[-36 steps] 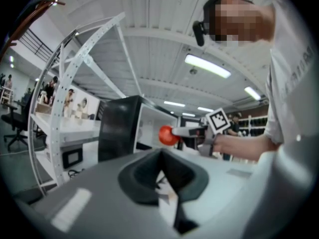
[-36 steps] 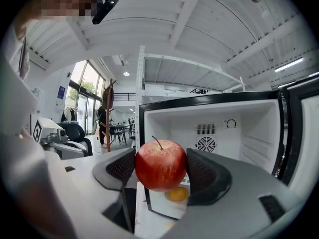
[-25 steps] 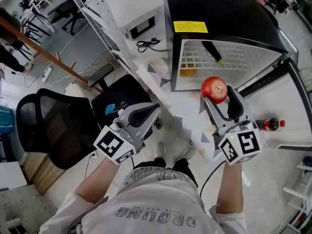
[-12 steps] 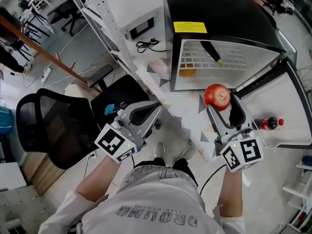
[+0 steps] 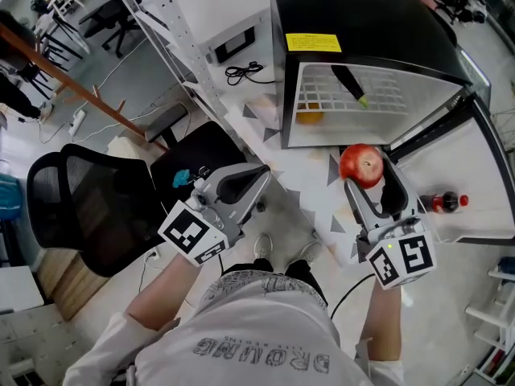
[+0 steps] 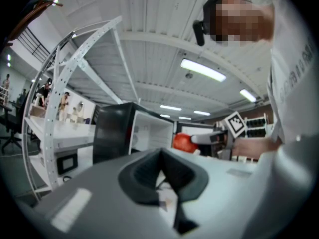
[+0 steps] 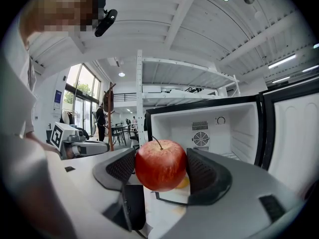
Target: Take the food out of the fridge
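A red apple (image 5: pixel 360 164) sits between the jaws of my right gripper (image 5: pixel 370 175), which is shut on it in front of the open black fridge (image 5: pixel 362 30). The right gripper view has the apple (image 7: pixel 160 164) pinched between both dark pads, with the fridge's white inside (image 7: pixel 214 128) behind it. An orange food item (image 5: pixel 310 119) lies on the wire shelf inside. A dark item with a green tip (image 5: pixel 352 85) lies on the shelf too. My left gripper (image 5: pixel 256 175) hangs shut and empty over the floor, left of the fridge; its own view has the jaws (image 6: pixel 160 156) closed together.
The fridge door (image 5: pixel 483 183) stands open at the right, with a cola bottle (image 5: pixel 447 204) in its shelf. A black office chair (image 5: pixel 88 207) stands at the left. A white shelving unit (image 5: pixel 217 30) with a cable on it is left of the fridge.
My right gripper has drawn the apple back from the fridge opening, down and slightly right in the head view. The left gripper has barely shifted.
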`<action>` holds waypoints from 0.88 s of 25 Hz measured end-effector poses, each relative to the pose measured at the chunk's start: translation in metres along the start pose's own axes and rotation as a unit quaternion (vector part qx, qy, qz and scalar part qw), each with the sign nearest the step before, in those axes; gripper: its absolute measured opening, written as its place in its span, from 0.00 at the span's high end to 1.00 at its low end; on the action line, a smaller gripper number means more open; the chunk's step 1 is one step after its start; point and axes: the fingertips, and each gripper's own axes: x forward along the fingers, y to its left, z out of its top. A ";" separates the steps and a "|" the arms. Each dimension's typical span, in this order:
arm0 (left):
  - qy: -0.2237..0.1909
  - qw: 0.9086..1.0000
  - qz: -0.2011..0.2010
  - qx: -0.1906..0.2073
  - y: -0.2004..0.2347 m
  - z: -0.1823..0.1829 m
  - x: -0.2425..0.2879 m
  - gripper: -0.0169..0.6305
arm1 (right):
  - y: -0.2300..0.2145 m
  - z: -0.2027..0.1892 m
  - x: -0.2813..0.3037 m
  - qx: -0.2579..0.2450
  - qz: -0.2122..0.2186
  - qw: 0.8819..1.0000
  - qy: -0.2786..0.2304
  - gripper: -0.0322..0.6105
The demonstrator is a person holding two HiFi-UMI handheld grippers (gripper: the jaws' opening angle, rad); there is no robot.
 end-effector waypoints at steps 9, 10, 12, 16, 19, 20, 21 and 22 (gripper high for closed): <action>0.001 1.000 -0.003 0.001 -0.003 0.001 0.005 0.96 | 0.000 -0.005 -0.002 0.004 0.003 1.000 0.006 0.48; 0.001 1.000 -0.002 0.001 -0.003 0.001 0.005 0.96 | 0.000 -0.005 -0.002 0.004 0.003 1.000 0.007 0.48; 0.001 1.000 -0.002 0.001 -0.003 0.001 0.006 0.96 | -0.001 -0.006 -0.002 0.004 0.004 1.000 0.008 0.48; 0.002 1.000 -0.001 0.000 -0.004 0.000 0.008 0.96 | -0.002 -0.009 -0.001 0.006 0.004 1.000 0.011 0.48; 0.002 1.000 0.000 0.000 -0.004 0.001 0.008 0.96 | -0.003 -0.009 -0.001 0.007 0.005 1.000 0.011 0.48; 0.002 1.000 0.000 0.000 -0.004 0.001 0.008 0.96 | -0.003 -0.009 0.000 0.008 0.005 1.000 0.011 0.48; 0.002 1.000 0.001 0.000 -0.003 0.001 0.008 0.96 | -0.003 -0.009 0.000 0.008 0.005 1.000 0.011 0.48; 0.002 1.000 0.001 0.000 -0.003 0.001 0.008 0.96 | -0.003 -0.010 0.000 0.009 0.005 1.000 0.011 0.48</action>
